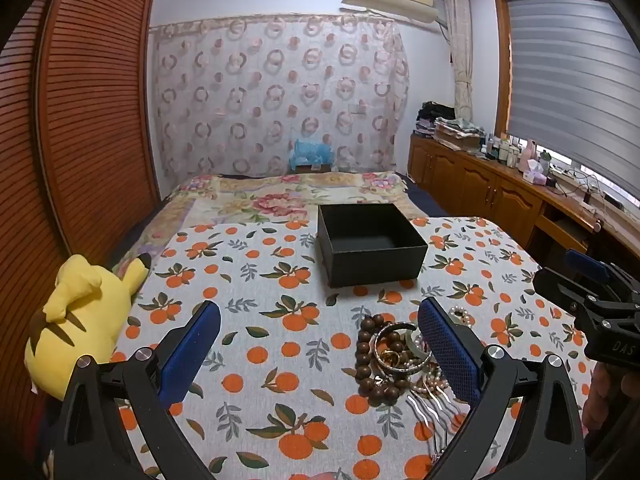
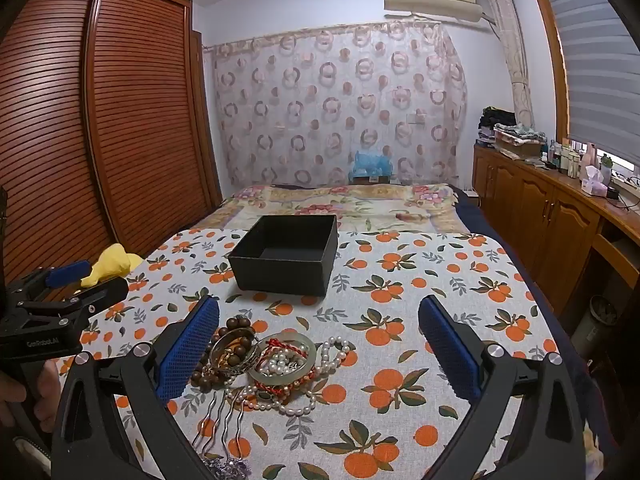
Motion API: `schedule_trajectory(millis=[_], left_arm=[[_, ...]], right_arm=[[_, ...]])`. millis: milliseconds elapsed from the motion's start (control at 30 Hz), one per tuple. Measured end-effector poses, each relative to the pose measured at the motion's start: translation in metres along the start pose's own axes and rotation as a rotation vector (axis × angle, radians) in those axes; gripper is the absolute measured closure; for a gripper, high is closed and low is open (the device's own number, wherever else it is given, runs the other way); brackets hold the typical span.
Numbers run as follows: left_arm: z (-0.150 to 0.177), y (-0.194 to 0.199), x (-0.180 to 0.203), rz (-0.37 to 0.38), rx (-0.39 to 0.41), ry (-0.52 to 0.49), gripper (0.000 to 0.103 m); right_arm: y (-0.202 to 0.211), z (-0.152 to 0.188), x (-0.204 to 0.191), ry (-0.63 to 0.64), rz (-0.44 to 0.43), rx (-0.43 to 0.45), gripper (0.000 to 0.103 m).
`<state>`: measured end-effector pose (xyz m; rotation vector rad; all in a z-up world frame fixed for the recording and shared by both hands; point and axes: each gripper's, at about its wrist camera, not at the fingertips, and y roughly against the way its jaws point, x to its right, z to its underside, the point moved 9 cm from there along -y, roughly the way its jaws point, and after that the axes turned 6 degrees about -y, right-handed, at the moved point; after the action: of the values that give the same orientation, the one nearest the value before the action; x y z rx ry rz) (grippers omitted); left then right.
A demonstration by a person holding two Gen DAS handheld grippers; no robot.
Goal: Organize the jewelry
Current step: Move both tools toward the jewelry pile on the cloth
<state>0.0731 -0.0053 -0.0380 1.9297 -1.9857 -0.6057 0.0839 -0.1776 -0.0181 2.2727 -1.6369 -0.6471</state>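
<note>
An open black box (image 1: 370,246) stands empty on the orange-print tablecloth (image 1: 272,320); it also shows in the right wrist view (image 2: 286,254). A jewelry pile lies nearer: brown wooden beads (image 1: 366,354), bangles (image 1: 400,350), a jade bangle with red cord (image 2: 284,358), pearl strands (image 2: 320,368) and metal hair combs (image 2: 224,420). My left gripper (image 1: 320,348) is open and empty, its right finger beside the pile. My right gripper (image 2: 318,350) is open and empty above the pile, which lies by its left finger.
A yellow plush toy (image 1: 80,320) lies at the table's left edge. A bed with a floral cover (image 1: 280,196) is behind the table. Wooden cabinets (image 1: 500,188) with clutter run along the right, a slatted wardrobe (image 1: 92,112) along the left.
</note>
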Motion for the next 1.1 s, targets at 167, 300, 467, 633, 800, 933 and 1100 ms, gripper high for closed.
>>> schedule_trajectory(millis=[167, 300, 467, 633, 800, 933, 1100], left_arm=[[0.0003, -0.0001, -0.0005, 0.0, 0.0, 0.0, 0.007], [0.0, 0.0001, -0.0002, 0.0, -0.001, 0.001, 0.007], [0.0, 0.0, -0.0006, 0.0, 0.0, 0.001, 0.007], [-0.0003, -0.0004, 0.0002, 0.001, 0.0, -0.001, 0.007], [-0.0003, 0.0, 0.0007, 0.003, 0.0, 0.002, 0.007], [-0.001, -0.0006, 0.0023, 0.003, -0.001, 0.002, 0.007], [-0.0002, -0.0006, 0.0025, 0.003, -0.004, 0.001, 0.007]], right_arm=[[0.0003, -0.0003, -0.0002, 0.0, 0.0, 0.001, 0.002], [0.0001, -0.0002, -0.0002, -0.001, -0.001, -0.001, 0.002], [0.0006, -0.0004, -0.0007, -0.001, -0.001, 0.001, 0.002], [0.0008, -0.0003, -0.0008, -0.001, -0.001, 0.001, 0.002], [0.0014, -0.0001, -0.0011, 0.0, 0.0, 0.001, 0.002], [0.0019, -0.0003, -0.0013, 0.0, -0.001, 0.003, 0.002], [-0.0035, 0.0043, -0.0027, 0.004, -0.012, -0.007, 0.002]])
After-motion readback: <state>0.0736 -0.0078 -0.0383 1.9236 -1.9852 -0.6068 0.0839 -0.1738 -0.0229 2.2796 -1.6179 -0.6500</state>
